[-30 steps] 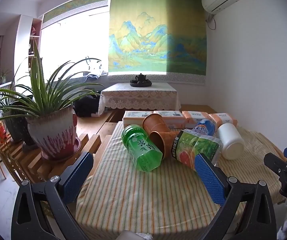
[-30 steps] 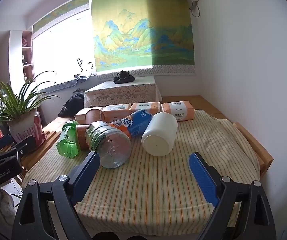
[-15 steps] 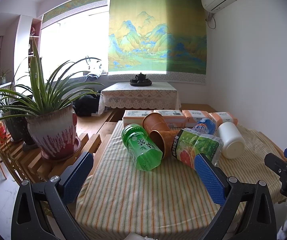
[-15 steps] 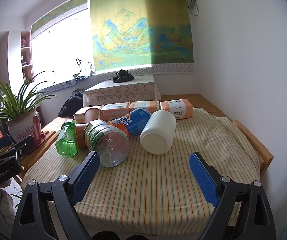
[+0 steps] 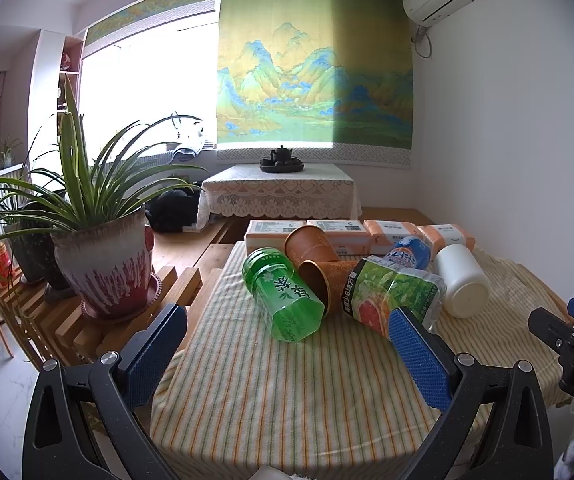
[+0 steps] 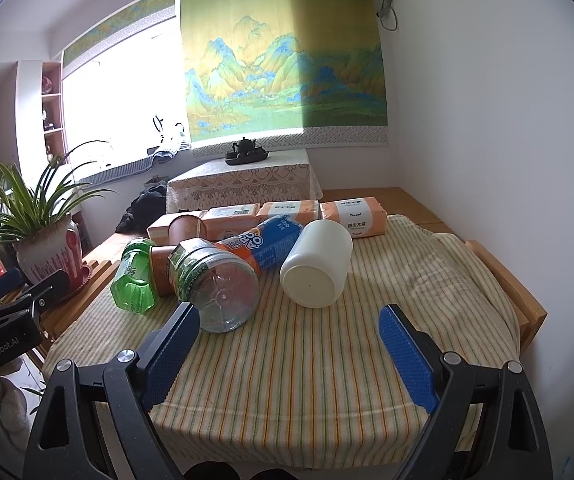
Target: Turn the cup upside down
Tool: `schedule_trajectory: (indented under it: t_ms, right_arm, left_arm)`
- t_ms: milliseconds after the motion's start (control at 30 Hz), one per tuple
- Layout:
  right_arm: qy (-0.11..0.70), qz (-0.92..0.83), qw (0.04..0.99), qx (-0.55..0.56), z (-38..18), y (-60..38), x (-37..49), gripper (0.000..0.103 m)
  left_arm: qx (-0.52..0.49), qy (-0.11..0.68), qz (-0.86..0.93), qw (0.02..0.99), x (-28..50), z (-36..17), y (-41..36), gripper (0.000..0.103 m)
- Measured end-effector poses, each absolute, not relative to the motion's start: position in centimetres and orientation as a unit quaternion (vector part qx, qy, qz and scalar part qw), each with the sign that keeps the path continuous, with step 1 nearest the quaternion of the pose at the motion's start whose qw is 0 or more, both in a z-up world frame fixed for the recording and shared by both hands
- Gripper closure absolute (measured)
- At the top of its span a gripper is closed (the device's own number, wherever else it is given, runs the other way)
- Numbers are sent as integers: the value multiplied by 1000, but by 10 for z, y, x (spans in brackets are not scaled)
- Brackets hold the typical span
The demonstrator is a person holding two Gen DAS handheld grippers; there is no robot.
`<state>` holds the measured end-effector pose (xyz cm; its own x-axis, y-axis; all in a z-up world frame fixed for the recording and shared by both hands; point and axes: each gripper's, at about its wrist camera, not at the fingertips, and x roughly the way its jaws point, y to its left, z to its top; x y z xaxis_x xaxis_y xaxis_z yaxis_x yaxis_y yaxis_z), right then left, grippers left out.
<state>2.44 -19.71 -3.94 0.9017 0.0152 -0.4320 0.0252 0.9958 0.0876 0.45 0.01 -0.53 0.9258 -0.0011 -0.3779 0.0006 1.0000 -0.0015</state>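
Two brown paper cups lie on their sides on the striped tablecloth: one (image 5: 329,278) with its mouth toward me between the bottles, another (image 5: 311,244) behind it. In the right wrist view they show as one cup (image 6: 161,270) mostly hidden by bottles and one (image 6: 185,228) further back. My left gripper (image 5: 287,354) is open and empty, held above the table's near edge, short of the cups. My right gripper (image 6: 289,354) is open and empty, near the front edge, in front of the white jar (image 6: 317,268).
A green bottle (image 5: 283,298), a clear labelled bottle (image 5: 393,296), a blue-orange bottle (image 5: 409,252) and a white jar (image 5: 461,286) lie among the cups. Tissue packs (image 5: 391,232) line the far edge. A potted plant (image 5: 105,264) stands on a wooden rack at left.
Both grippers have moved very slightly; the view has shifted a little. Nothing on the table has moved.
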Motion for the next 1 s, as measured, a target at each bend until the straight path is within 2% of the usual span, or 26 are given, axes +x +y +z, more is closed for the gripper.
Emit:
schedule_trajectory:
  t_ms: [1000]
  right_arm:
    - [226, -3, 973, 45, -42, -197, 25, 14]
  left_arm:
    - [0, 197, -3, 980, 7, -7, -3, 1]
